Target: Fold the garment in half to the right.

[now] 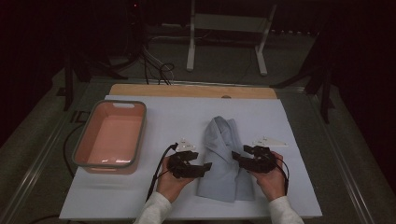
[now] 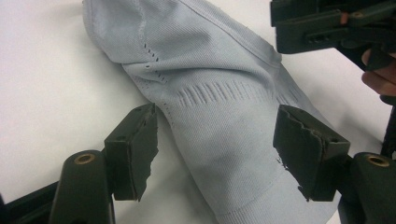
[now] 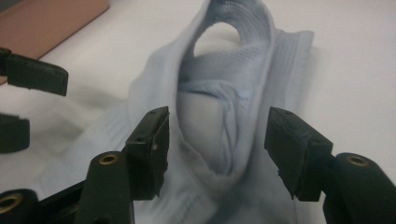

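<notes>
High view: the left tongs (image 1: 206,166) sit just to the left of the folded pale-blue garment (image 1: 225,158), and the right tongs (image 1: 236,156) come in from the garment's right edge, their tips over the cloth near its middle. In the left gripper view the left tongs (image 2: 215,154) stand apart, the two pads straddling a rounded fold of the garment (image 2: 219,116) without pressing on it. In the right gripper view the right tongs (image 3: 217,147) are likewise apart, one pad on either side of a raised, creased ridge of the garment (image 3: 224,130), and no pinch shows. The garment lies right of centre on the white sheet (image 1: 168,121) that covers the bench, its collar end pointing away from the person and its hem end toward them. Well to the garment's left stands a pink tub (image 1: 79,149) with a grey rim, nothing in it. The likely risk from here is a shallow bite: if either pair closes on the top layer alone, the fold beneath could slide out and the bundle open up when lifted. A second risk is uneven timing, since one side rising before the other would drag the garment across the sheet and skew it. The trailing cable (image 1: 159,170) beside the left hand could also snag the tub's corner.
</notes>
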Demonstrator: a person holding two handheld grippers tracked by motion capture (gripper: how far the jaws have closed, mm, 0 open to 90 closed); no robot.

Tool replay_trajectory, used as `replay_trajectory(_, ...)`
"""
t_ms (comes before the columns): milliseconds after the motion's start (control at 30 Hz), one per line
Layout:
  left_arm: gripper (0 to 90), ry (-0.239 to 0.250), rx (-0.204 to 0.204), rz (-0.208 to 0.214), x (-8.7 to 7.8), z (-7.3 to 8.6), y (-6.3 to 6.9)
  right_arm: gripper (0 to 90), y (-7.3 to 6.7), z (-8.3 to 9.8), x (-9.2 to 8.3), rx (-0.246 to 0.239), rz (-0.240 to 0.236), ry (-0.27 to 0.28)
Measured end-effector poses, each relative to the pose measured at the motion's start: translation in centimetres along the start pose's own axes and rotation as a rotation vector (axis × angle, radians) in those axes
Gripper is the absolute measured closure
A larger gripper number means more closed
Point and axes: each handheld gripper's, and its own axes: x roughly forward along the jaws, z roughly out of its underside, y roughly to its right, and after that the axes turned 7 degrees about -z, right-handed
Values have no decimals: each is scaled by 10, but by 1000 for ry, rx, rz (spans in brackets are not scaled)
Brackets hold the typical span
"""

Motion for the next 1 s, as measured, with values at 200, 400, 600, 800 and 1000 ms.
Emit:
replay_trajectory(200, 317, 7, 4, -4, -2, 4, -1, 451, -5, -15, 9, -24, -7, -9)
replay_trajectory(400, 320, 1, -4, -3, 1, 10, -1, 523, -10, -30, 20, -31, -20, -12)
replay_trajectory(600, 328, -26, 9, 19, 10, 17, 3, 568, -10, -43, 33, -22, -22, -21)
replay_trajectory(800, 355, -52, 21, 52, 21, 22, 11, 581, -8, -53, 54, 16, -22, -63)
replay_trajectory(1000, 358, -53, 28, 69, 25, 22, 19, 695, -2, -54, 66, 57, -42, -92)
